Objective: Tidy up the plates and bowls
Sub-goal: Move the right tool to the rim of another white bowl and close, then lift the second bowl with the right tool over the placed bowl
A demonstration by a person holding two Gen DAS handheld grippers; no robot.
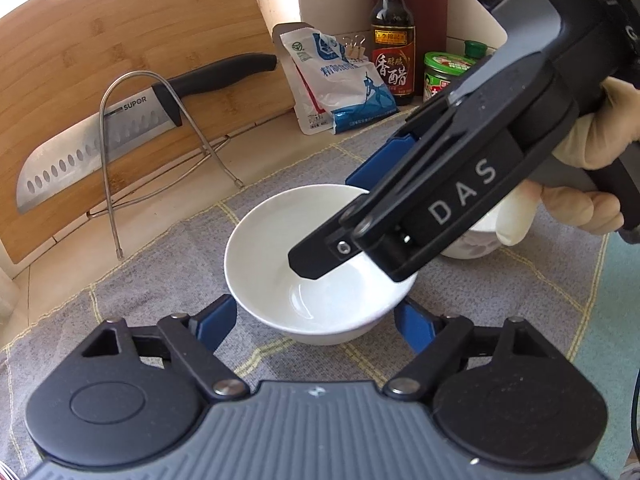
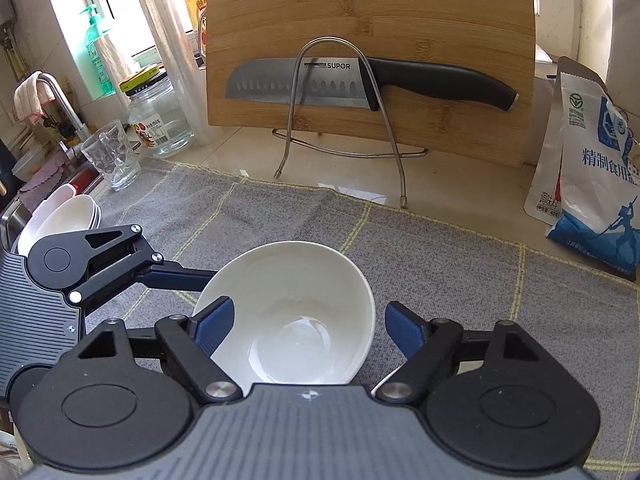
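Observation:
A white bowl [image 1: 280, 248] [image 2: 288, 300] sits on a grey checked cloth [image 1: 168, 264]. My left gripper [image 1: 316, 320] is open around its near side. The left pad stands clear of the bowl and the right pad lies close against its lower wall. My right gripper [image 1: 336, 220] [image 2: 310, 326], held by a gloved hand [image 1: 592, 132], comes in from the upper right over the same bowl. It is open, with its left pad at the rim and its right pad apart from it. One left gripper finger [image 2: 176, 276] reaches the bowl's left edge. A second, patterned bowl [image 1: 476, 244] is mostly hidden behind the right gripper.
A bamboo cutting board [image 2: 368, 20] leans on a wire stand [image 2: 296, 92] with a black-handled knife [image 2: 420, 80] across it. A salt bag [image 1: 340, 84], vinegar bottle [image 1: 392, 40] and jar [image 1: 440, 72] stand at the back. A glass [image 2: 112, 156], glass jar [image 2: 156, 120] and stacked white bowls [image 2: 68, 216] sit beside the sink.

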